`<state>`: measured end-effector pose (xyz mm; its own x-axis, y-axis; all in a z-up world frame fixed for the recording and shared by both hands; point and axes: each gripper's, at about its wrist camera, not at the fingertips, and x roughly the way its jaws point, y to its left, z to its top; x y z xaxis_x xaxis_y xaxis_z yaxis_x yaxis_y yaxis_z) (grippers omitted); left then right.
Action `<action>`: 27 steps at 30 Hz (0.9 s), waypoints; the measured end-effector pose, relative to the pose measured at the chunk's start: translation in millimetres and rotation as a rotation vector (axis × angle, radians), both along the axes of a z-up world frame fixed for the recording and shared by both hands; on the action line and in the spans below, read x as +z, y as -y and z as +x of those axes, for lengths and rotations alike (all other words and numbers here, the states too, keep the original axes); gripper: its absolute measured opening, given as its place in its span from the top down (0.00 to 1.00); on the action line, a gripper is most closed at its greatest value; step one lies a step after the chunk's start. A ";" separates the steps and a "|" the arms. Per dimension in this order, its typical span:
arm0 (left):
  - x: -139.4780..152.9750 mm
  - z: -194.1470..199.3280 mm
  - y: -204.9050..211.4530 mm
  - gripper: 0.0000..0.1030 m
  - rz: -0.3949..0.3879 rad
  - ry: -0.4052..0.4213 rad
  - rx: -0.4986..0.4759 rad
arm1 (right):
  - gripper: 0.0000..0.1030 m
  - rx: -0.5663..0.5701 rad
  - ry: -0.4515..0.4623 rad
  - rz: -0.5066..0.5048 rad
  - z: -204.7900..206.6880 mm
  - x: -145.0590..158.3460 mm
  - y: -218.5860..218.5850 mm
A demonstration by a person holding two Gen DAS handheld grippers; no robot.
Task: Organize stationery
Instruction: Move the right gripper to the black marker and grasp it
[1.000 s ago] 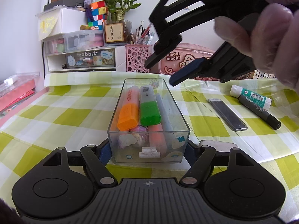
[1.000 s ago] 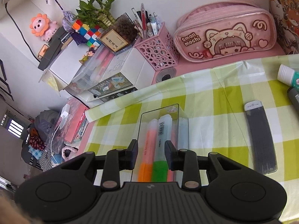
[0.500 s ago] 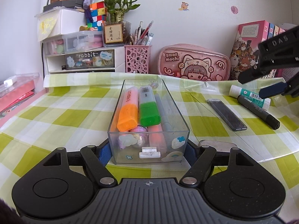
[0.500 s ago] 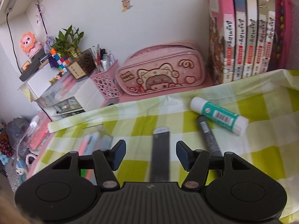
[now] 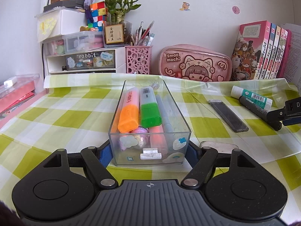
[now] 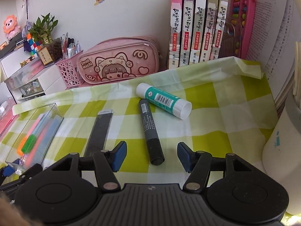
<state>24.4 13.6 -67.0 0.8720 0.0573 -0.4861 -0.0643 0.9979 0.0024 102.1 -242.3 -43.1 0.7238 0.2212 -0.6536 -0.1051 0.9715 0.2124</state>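
Note:
A clear plastic box holds an orange highlighter, a green highlighter and other pens. My left gripper is shut on the box's near end, one pad on each side wall. In the right wrist view my right gripper is open, its blue pads on either side of the near end of a black marker lying on the checked cloth. A glue stick lies just beyond the marker. A flat dark lead case lies to its left. The box shows at far left.
A pink pencil case, a pink pen cup, drawer units and books line the back wall. A white cup stands at the right. A grey eraser lies right of the box.
My right gripper has swung from above the box over to the right, dropped low to the table and opened wider around the black marker. My left gripper and the box have not moved.

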 end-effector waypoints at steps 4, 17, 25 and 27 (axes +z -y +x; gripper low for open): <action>0.0 0.0 0.2 0.28 0.000 0.000 0.000 | 0.49 0.010 0.012 -0.026 1.1 -4.5 -6.3; 0.0 0.0 0.6 0.28 -0.002 0.001 -0.001 | 0.66 0.032 -0.002 -0.036 -9.5 -3.1 -14.9; 0.0 0.0 0.6 0.28 -0.002 0.001 -0.001 | 0.64 0.111 -0.106 0.016 -19.7 5.1 -14.9; 0.0 -0.1 0.6 0.28 -0.001 0.001 -0.001 | 0.59 0.116 -0.096 0.005 -16.9 7.1 -18.3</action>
<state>24.3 13.0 -67.0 0.8725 0.0560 -0.4854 -0.0634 0.9980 0.0011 85.2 -223.9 -36.1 0.6275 0.3029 -0.7173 -0.1952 0.9530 0.2317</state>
